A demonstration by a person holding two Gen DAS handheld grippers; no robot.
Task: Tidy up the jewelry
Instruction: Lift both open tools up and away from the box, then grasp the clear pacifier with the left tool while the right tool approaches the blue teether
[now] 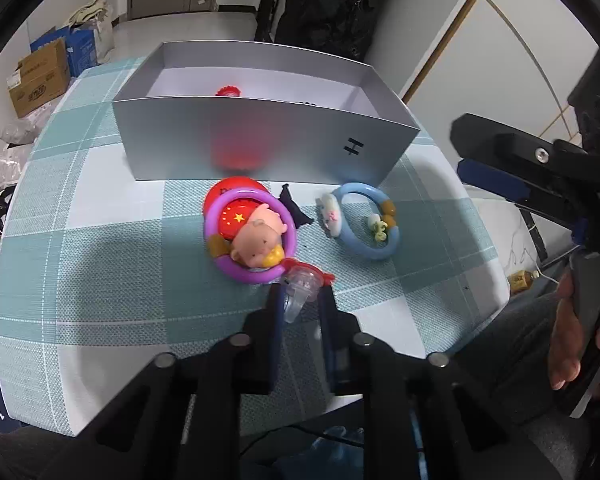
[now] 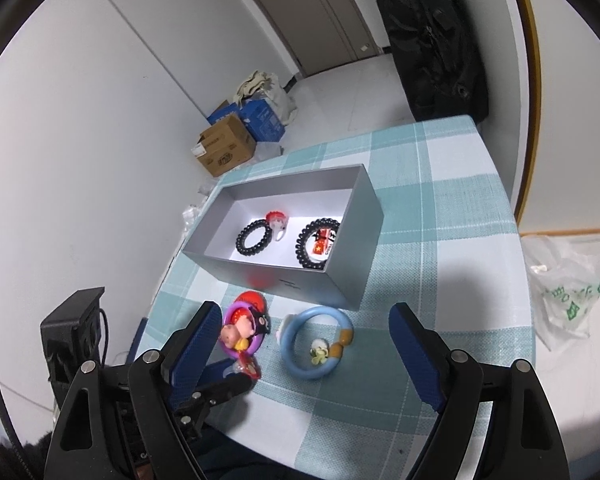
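My left gripper (image 1: 300, 292) is shut on a small clear plastic ring with a red top (image 1: 302, 280), low over the checked cloth. Just beyond it lies a purple bracelet (image 1: 244, 273) with a pink pig figure and a red charm. A blue bracelet (image 1: 370, 254) with small charms lies to its right. Behind both stands the open grey box (image 1: 260, 140). My right gripper (image 2: 308, 344) hangs open above the blue bracelet (image 2: 306, 372), nothing between its pads. The box (image 2: 352, 220) holds two black bead bracelets (image 2: 254, 238), a red-topped ring (image 2: 276, 220) and a red flag charm (image 2: 322, 246).
A small black scrap (image 1: 294, 208) lies between the two bracelets. The cloth-covered table (image 1: 100, 240) ends close to the left and front. Cardboard boxes (image 2: 226, 150) sit on the floor beyond, and a plastic bag (image 2: 568, 300) to the right. A hand (image 1: 568, 340) grips the right tool.
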